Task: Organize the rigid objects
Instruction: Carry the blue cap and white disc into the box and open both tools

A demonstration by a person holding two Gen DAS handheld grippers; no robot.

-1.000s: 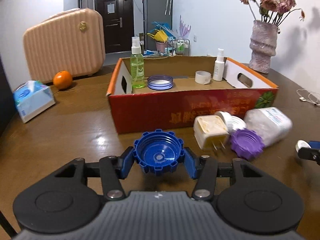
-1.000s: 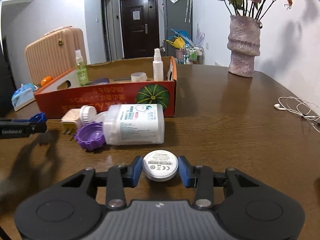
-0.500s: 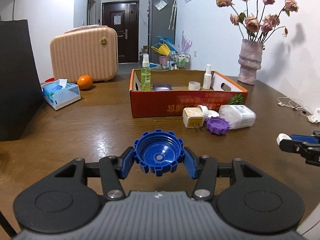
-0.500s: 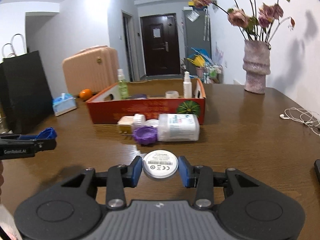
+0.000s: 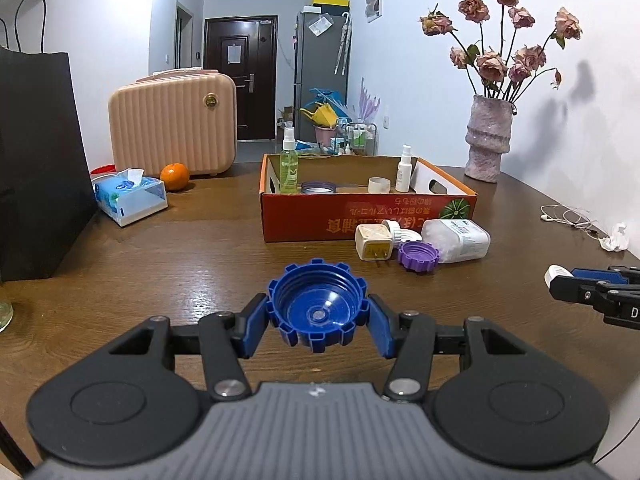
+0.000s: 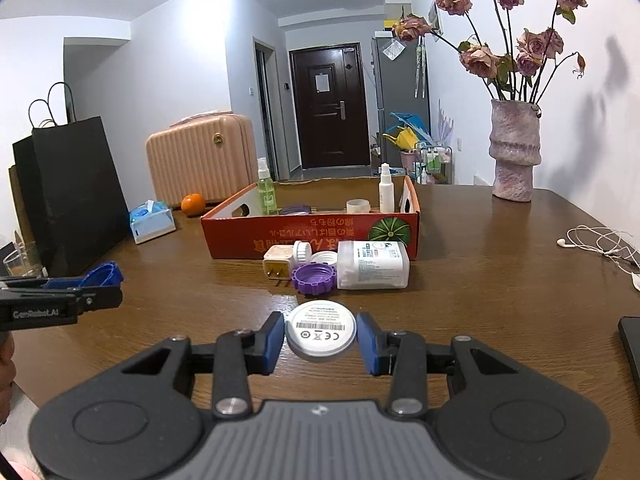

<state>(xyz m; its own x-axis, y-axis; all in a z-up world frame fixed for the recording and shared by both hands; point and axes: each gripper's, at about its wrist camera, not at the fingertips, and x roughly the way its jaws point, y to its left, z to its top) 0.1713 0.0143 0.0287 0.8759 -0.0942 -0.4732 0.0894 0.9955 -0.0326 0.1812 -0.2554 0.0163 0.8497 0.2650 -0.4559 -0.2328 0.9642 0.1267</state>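
Observation:
My left gripper (image 5: 318, 322) is shut on a blue notched cap (image 5: 317, 304), held above the table. My right gripper (image 6: 321, 340) is shut on a white round disc (image 6: 321, 334) with a printed label. Ahead stands a red cardboard box (image 5: 360, 216) holding a green spray bottle (image 5: 289, 166), a lid, a tape ring and a white spray bottle (image 5: 404, 168). In front of the box lie a cream plug adapter (image 5: 374, 243), a purple cap (image 5: 418, 255), a white cap and a white bottle on its side (image 5: 460, 238). The box also shows in the right wrist view (image 6: 312, 234).
A wooden table (image 5: 180, 264) carries a tissue box (image 5: 130, 196), an orange (image 5: 175, 176), a pink case (image 5: 172, 118), a black paper bag (image 5: 38, 160), a vase of dried roses (image 5: 489, 138), white earphones (image 5: 566, 216) and a crumpled paper (image 5: 616, 237). A dark device edge (image 6: 632, 344) lies right.
Both grippers have pulled back from the box and risen, each keeping its object. The box and loose items now look farther away.

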